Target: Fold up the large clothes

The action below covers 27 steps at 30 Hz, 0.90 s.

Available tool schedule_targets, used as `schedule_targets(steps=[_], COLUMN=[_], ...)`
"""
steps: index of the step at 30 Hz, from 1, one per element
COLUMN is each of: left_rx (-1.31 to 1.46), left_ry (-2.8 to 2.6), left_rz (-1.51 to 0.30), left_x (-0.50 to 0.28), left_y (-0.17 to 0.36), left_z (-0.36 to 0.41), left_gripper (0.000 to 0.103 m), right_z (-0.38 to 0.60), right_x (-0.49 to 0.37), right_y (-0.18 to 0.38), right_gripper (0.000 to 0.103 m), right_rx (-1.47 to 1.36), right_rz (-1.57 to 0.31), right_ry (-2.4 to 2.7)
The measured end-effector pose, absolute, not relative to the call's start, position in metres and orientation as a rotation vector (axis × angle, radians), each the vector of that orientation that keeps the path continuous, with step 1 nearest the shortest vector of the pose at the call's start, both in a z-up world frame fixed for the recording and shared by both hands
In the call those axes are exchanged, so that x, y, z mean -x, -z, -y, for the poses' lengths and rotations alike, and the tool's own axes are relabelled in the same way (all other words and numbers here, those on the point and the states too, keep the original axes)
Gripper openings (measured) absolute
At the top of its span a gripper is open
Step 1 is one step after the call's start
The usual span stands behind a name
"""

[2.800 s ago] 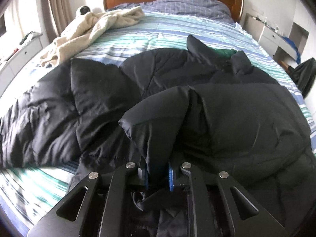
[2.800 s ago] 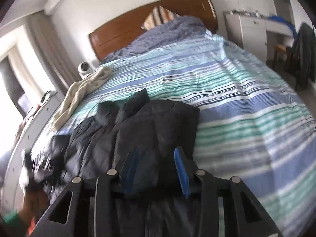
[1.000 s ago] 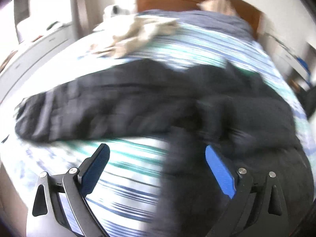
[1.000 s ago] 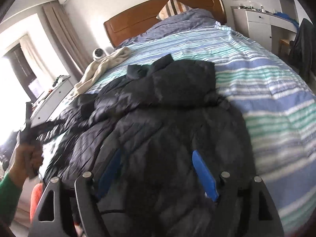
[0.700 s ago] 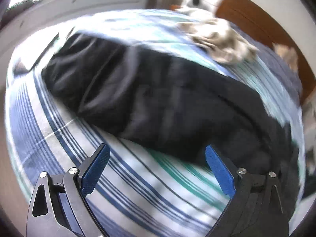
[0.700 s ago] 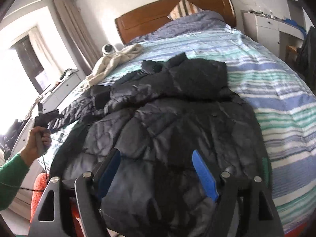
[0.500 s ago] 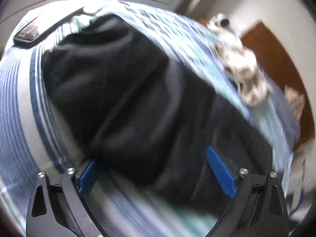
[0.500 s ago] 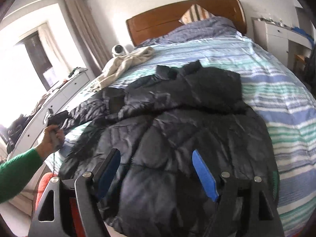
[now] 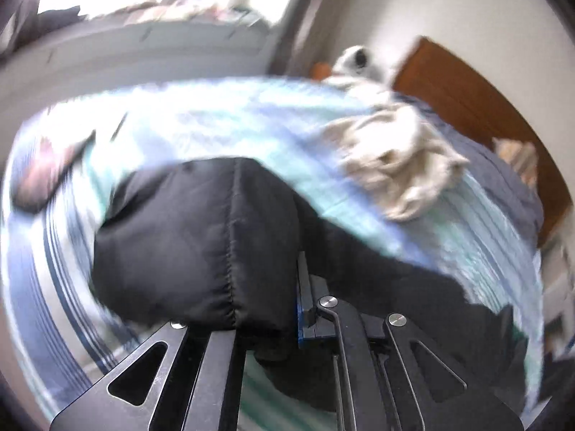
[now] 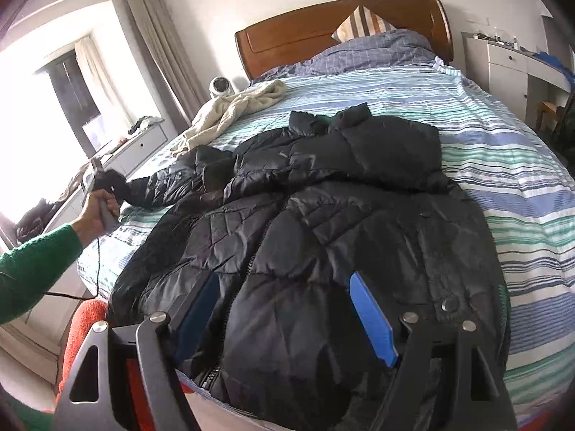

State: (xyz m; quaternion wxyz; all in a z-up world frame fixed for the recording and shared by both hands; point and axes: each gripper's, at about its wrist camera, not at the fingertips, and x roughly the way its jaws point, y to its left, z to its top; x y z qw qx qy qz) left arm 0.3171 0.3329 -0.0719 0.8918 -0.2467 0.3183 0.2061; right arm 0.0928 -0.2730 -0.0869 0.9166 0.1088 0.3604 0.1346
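A large black puffer jacket [image 10: 323,215] lies spread on the striped bed [image 10: 503,151], collar toward the headboard, hem at the near edge. Its left sleeve [image 10: 161,183] stretches out to the left. My left gripper [image 9: 284,309] is shut on the sleeve cuff [image 9: 201,237], which bulges in front of the camera; in the right wrist view it [image 10: 107,179] sits at the sleeve's end, held by a hand in a green sleeve. My right gripper [image 10: 287,309] is open, its blue pads [image 10: 373,319] hovering over the jacket's hem by the zipper.
A cream towel [image 10: 233,111] lies at the bed's far left, also in the left wrist view [image 9: 395,165]. A small white camera [image 10: 221,86] sits behind it. A wooden headboard [image 10: 323,32], white dressers left [image 10: 136,147] and right [image 10: 510,68]. An orange stool [image 10: 86,327] stands below the bed edge.
My left gripper has let go of the jacket fold, swung open to the left along the sleeve and shut on its cuff. My right gripper stayed open and pulled back toward the hem.
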Motion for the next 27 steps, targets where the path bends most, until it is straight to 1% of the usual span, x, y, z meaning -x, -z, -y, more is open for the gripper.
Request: schedule_targets(steps=[2,5,8,10,12,14,17,19,20,21,22,23,24,25,26,27], left_rx=[0.418,0.261,0.123,0.043,-0.048,-0.106,-0.208,-0.271,-0.301,-0.313,-0.32,-0.332,-0.354,-0.366,-0.37,-0.365], left_ry=[-0.355,-0.2,-0.024,0.079,0.211,0.305,0.405,0.43,0.453,0.478,0.504,0.51,0.51,0.519,0.533,0.55], left_rz=[-0.613,-0.532,-0.462,-0.434,-0.426,-0.451,-0.543,-0.668,-0.762,-0.833,-0.898,-0.909,-0.886,-0.867,-0.845,-0.816], left_x=[-0.328,-0.339,-0.331,-0.325,-0.313,-0.3,-0.291,-0.293,-0.295,-0.296,-0.29,-0.279,-0.265,-0.248,-0.231,-0.212], left_y=[0.034,-0.021,-0.055,-0.065,-0.066,-0.055,-0.012,0.024,0.047,0.064,0.081,0.089,0.091,0.088,0.085,0.079], left_z=[-0.3,-0.222,-0.134,-0.08,-0.013,0.036,0.107,0.146,0.164,0.175,0.184,0.188,0.188,0.186,0.179,0.165], left_gripper=[0.003,0.003,0.003,0.003,0.003,0.003,0.006,0.012,0.023,0.038,0.044,0.053,0.065,0.072,0.081,0.087], right_z=[0.28,0.293,0.301,0.303,0.307,0.312,0.325,0.334,0.339,0.346,0.352,0.357,0.364,0.374,0.381,0.389], right_x=[-0.091,-0.083,-0.079,-0.075,-0.07,-0.065,-0.059,-0.055,-0.055,-0.055,-0.055,-0.055,-0.057,-0.062,-0.068,-0.077], right_y=[0.083,0.077,0.077,0.075,0.073,0.071,0.071,0.072,0.073,0.074,0.073,0.073,0.071,0.069,0.068,0.065], right_gripper=[0.077,0.077,0.077,0.077,0.077,0.077,0.077,0.077,0.077,0.077,0.077,0.077,0.077,0.077,0.077,0.077], right_rx=[-0.23,-0.261,-0.289,-0.287,-0.277,-0.275,-0.302,-0.324,-0.33,-0.331,-0.33,-0.327,-0.321,-0.311,-0.306,-0.303], right_rz=[-0.726,-0.68,-0.67,-0.659,-0.645,-0.632,-0.62,-0.611,-0.612,-0.617,-0.619,-0.62,-0.624,-0.632,-0.637,-0.643], right_ry=[-0.26,-0.226,-0.206,-0.197,-0.184,-0.17,-0.139,-0.119,-0.105,-0.083,-0.061,-0.044,-0.02,0.009,0.021,0.034])
